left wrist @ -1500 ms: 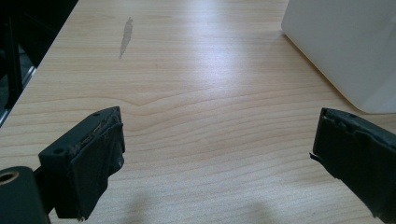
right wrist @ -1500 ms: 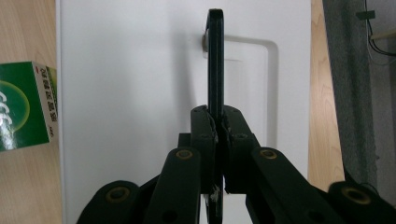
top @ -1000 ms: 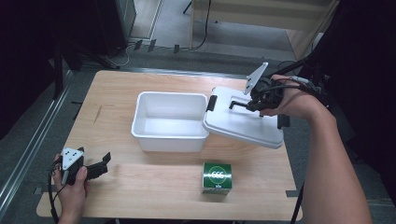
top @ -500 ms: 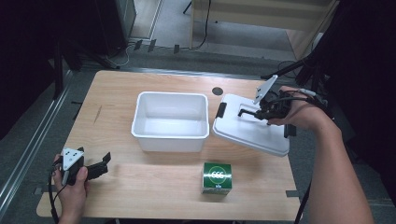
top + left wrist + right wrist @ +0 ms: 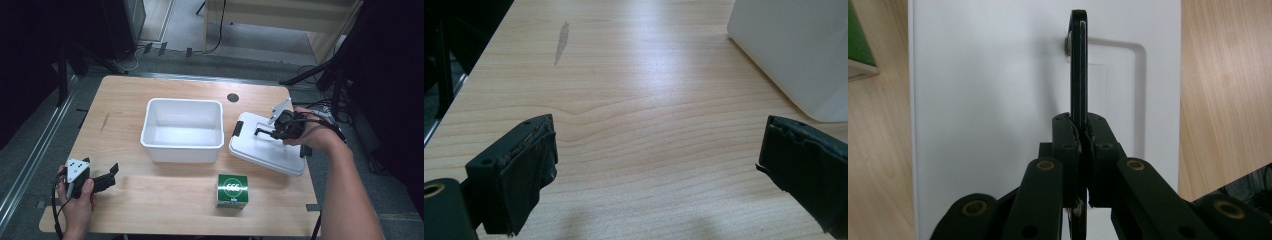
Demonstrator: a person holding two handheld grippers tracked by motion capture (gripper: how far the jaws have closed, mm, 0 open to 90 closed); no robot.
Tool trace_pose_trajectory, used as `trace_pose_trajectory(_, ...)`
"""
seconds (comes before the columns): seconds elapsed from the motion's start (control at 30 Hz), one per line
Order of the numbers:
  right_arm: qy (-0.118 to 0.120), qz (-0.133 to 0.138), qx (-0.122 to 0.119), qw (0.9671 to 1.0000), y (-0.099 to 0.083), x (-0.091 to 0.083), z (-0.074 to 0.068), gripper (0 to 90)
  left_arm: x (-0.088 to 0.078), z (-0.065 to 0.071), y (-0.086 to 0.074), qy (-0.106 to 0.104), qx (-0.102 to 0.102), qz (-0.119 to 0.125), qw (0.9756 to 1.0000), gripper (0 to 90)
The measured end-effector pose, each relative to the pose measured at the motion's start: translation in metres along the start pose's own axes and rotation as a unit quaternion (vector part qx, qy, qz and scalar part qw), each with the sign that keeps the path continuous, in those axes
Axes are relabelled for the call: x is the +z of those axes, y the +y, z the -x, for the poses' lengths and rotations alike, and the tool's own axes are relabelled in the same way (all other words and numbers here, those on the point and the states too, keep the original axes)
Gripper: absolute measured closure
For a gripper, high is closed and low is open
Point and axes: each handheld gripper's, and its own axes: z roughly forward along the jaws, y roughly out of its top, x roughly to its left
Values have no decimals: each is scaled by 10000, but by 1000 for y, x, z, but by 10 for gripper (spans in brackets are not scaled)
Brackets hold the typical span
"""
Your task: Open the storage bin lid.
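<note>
Your right gripper has its jaws clenched on the thin black handle of the flat white plastic lid; in the right gripper view the handle stands on edge, running straight up from between the jaws, with the lid's white surface spreading out behind and to both sides of them. In the high view the lid lies on the pale wooden bench, just beside the open white rectangular plastic tub, which sits ahead of those jaws; whether the lid's near edge touches the tub you cannot tell. A black clip shows on the lid's end nearest the tub. The small green cardboard box with a white round logo stands off to the side of your right jaws, near the lid's corner but apart from it; a sliver of its green side shows at the upper left edge of the right gripper view. Your left gripper rests low by the bench's near corner in your left hand, its jaws released and spread wide with bare wood between them. Ahead of the left jaws and off to their right, the tub's white wall rises, well apart from them. A grey smudge marks the wood farther ahead.
</note>
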Motion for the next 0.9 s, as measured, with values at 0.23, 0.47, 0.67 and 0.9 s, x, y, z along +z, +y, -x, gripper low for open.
trace_pose_trajectory(0.23,40,49,90,9999,-10,24,-7,855,-1,1,-1,32,20,28,10000,29)
trace_pose_trajectory(0.47,-38,6,169,9998,-17,39,-9,855,-2,1,-1,51,10,31,10000,28)
trace_pose_trajectory(0.67,-92,84,217,9997,-16,46,-10,855,-1,0,-1,28,-15,30,10000,29)
trace_pose_trajectory(0.9,-144,34,211,9997,-14,53,-13,855,-1,0,0,22,-9,-9,10000,29)
